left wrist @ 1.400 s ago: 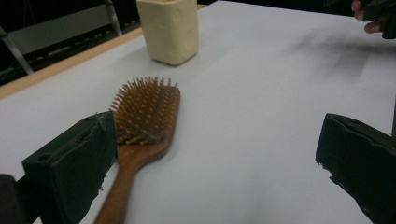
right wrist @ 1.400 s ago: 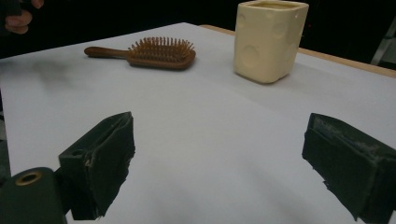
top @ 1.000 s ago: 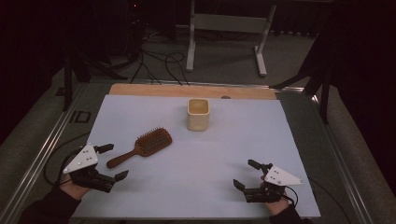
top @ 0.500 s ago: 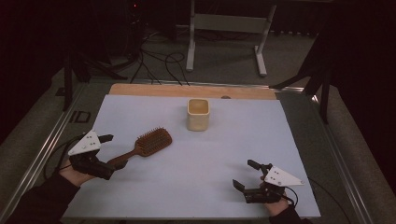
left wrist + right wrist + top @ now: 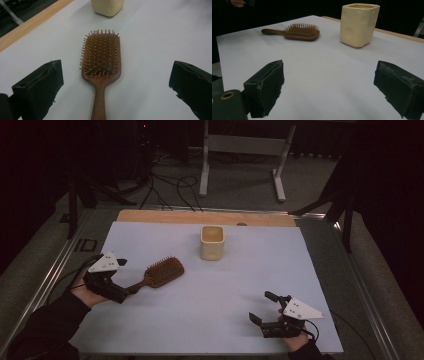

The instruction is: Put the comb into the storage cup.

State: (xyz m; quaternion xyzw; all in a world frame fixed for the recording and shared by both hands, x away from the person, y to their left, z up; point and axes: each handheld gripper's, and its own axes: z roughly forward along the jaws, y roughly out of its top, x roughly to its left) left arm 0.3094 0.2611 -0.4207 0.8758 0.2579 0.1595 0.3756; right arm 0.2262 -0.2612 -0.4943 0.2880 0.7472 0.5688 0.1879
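On the white table [image 5: 210, 320] the hairbrush [image 5: 161, 273] lies bristles up, handle toward the left gripper [image 5: 116, 82], whose fingers stand wide open around it, holding nothing, ready to grasp.

A smooth, dark wooden hairbrush [image 5: 101, 62] lies near a glossy cream ceramic cup [image 5: 212, 242].

A dim lab: cables [image 5: 165, 185] and a metal stand [image 5: 240, 150] on the carpet behind the white-covered table [image 5: 300, 265].
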